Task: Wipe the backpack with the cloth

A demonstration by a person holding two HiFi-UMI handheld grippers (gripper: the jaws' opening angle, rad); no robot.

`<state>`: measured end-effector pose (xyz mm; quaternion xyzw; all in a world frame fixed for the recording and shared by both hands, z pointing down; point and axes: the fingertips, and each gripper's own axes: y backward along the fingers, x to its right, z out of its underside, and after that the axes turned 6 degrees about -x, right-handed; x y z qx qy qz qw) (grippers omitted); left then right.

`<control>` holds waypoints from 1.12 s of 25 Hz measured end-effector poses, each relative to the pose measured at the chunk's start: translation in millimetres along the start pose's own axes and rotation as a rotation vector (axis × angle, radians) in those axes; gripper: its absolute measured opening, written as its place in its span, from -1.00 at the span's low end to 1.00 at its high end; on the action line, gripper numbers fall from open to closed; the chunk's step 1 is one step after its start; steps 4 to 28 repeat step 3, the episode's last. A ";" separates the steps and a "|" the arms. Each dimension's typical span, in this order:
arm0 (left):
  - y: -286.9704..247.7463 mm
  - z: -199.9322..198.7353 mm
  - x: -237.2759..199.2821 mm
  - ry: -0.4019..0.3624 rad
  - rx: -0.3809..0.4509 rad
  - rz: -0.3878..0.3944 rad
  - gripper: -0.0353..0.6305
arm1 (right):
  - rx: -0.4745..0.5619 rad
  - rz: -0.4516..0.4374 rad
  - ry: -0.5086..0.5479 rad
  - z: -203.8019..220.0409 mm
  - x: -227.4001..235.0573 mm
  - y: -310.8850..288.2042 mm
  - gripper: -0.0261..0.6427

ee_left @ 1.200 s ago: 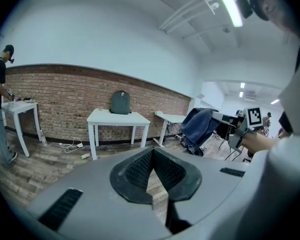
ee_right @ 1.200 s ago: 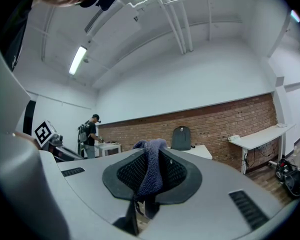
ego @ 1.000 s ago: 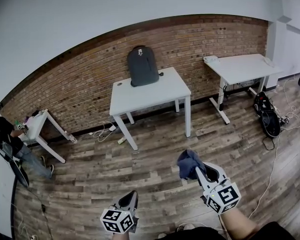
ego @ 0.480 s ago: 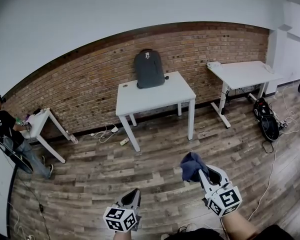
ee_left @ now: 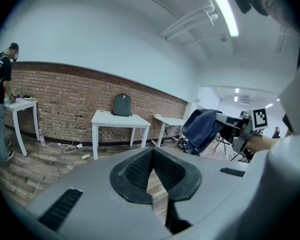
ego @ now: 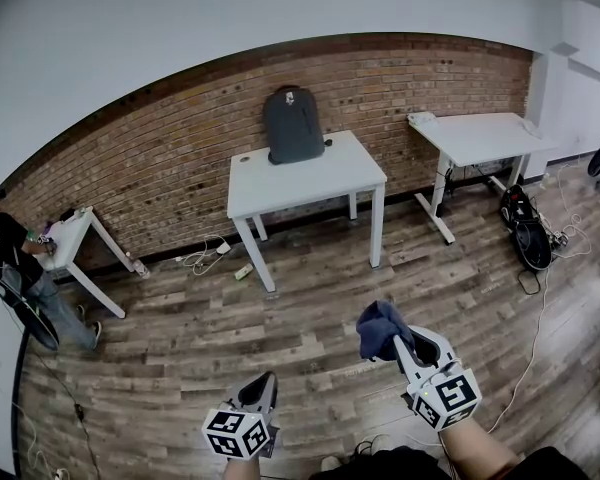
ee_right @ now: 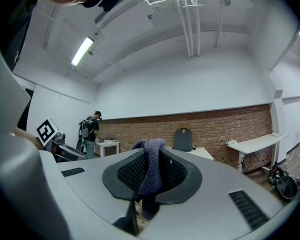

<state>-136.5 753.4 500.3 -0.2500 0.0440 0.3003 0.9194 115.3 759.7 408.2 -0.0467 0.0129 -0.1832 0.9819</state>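
Approach is our step: right claw (ego: 391,337) clenched on the cloth (ego: 377,328), left claw (ego: 263,388) closed on nothing, we must next reach the backpack (ego: 293,125) standing on the far desk (ego: 310,180).

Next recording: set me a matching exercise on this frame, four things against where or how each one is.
Things:
1. backpack
2. cloth
3. left tool
4. person

States:
A. shut, holding nothing
B. standing on the white table, against the brick wall
C. at the small table, far left
D. clamped in the right tool

Pairs: 1-B, 2-D, 3-A, 4-C
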 end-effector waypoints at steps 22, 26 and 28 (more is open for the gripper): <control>2.1 0.6 -1.7 0.000 -0.001 0.003 -0.91 | 0.001 -0.001 0.001 0.6 -4.2 -0.4 -0.77; 2.1 0.6 -1.7 0.000 -0.001 0.003 -0.91 | 0.001 -0.001 0.001 0.6 -4.2 -0.4 -0.77; 2.1 0.6 -1.7 0.000 -0.001 0.003 -0.91 | 0.001 -0.001 0.001 0.6 -4.2 -0.4 -0.77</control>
